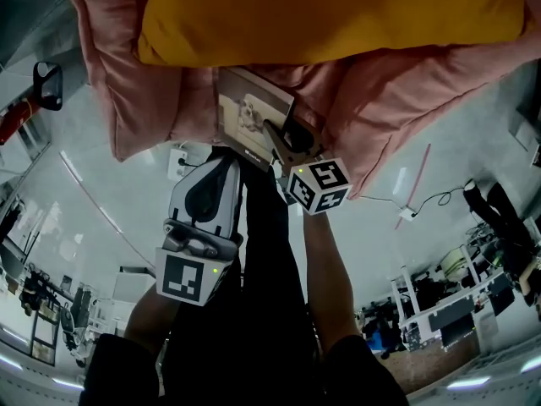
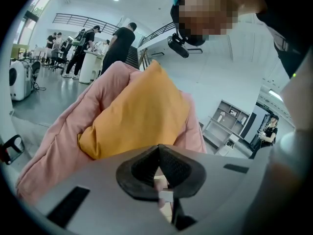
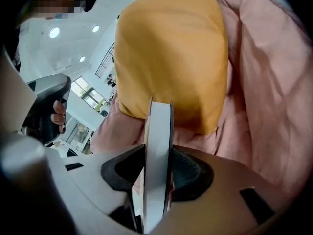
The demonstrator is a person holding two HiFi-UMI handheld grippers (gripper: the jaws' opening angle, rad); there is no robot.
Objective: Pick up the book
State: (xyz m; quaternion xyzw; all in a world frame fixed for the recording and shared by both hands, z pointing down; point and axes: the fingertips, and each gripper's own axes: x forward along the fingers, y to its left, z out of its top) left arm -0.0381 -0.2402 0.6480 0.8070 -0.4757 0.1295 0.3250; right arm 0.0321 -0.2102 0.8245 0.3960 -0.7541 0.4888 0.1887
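Observation:
In the head view the book (image 1: 250, 112), with a pale picture on its cover, is lifted off the pink quilt (image 1: 127, 91). My right gripper (image 1: 281, 135) is shut on its lower right part. Seen from the right gripper view, the book (image 3: 159, 146) stands edge-on with the right gripper's (image 3: 157, 176) dark pads pressed on both faces. My left gripper (image 1: 225, 164) hangs just below the book's lower left corner. In the left gripper view, the left gripper (image 2: 157, 150) has its pads meeting at the tips and nothing sticks out beyond them.
An orange pillow (image 1: 338, 15) lies on the pink quilt beyond the book. A power strip (image 1: 177, 164) and a cable with a socket (image 1: 407, 214) lie on the grey floor. Several people (image 2: 88, 43) stand far off in the left gripper view; shelves (image 2: 227, 121) stand at the right.

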